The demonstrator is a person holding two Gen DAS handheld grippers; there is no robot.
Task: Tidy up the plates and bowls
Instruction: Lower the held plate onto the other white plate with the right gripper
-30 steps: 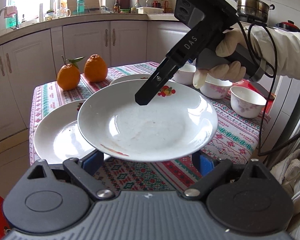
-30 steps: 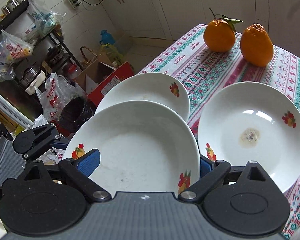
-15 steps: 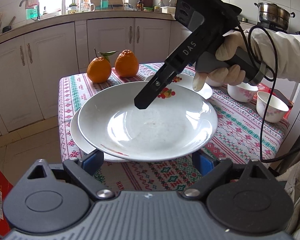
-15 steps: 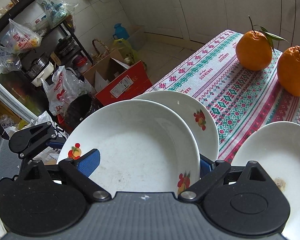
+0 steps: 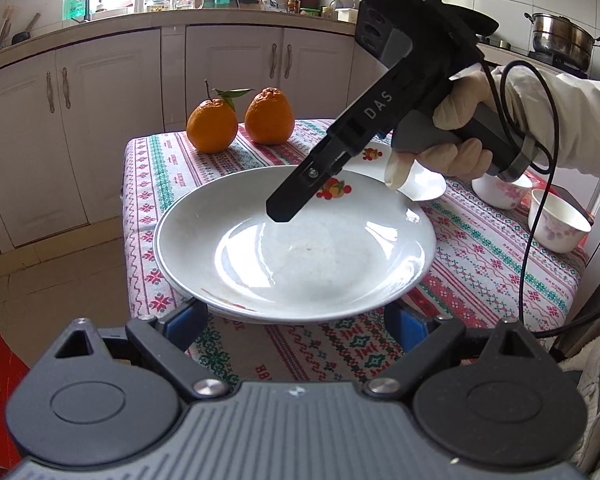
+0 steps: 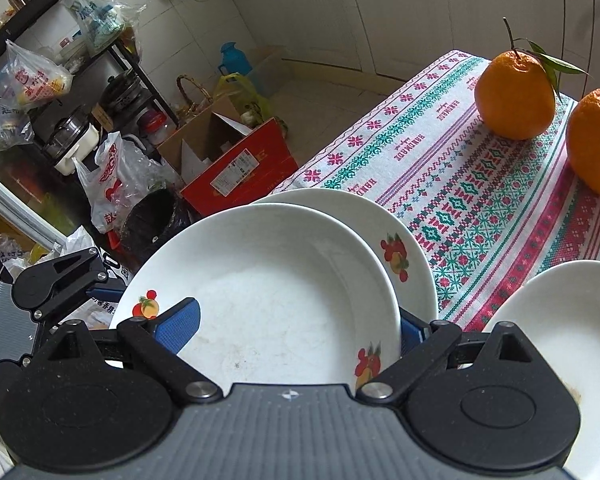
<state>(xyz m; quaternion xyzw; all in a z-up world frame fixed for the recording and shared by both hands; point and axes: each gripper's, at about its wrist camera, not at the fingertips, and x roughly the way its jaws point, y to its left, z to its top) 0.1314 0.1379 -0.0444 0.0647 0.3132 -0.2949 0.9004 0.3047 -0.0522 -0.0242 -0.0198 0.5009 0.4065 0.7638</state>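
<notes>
a white ceramic plate with a fruit print on its rim [image 5: 296,248] sits above a second white plate [image 6: 404,240] at the near corner of the bench [image 5: 480,264], which wears a red, green and white patterned cloth. whether the upper plate rests on the lower one or hangs just over it, i cannot tell. the lower plate shows only as a crescent past the upper plate's far edge in the right wrist view.

the left gripper [image 5: 296,320] has its blue-padded fingers [image 5: 188,316] spread wide at the plate's near rim, one at each side below the edge, pinching nothing that shows. the right gripper [image 6: 300,320] reaches over the opposite rim; its fingers [image 6: 180,320] are also parted, straddling the plate, and whether they press it i cannot tell. a gloved hand [image 5: 456,136] holds that right tool.

a third white plate [image 6: 560,320] lies just beside the stack. two oranges [image 5: 240,124] stand near the bench's far edge, one with a leaf, and two small white bowls with pink flowers [image 5: 540,208] sit well apart at the right side.
</notes>
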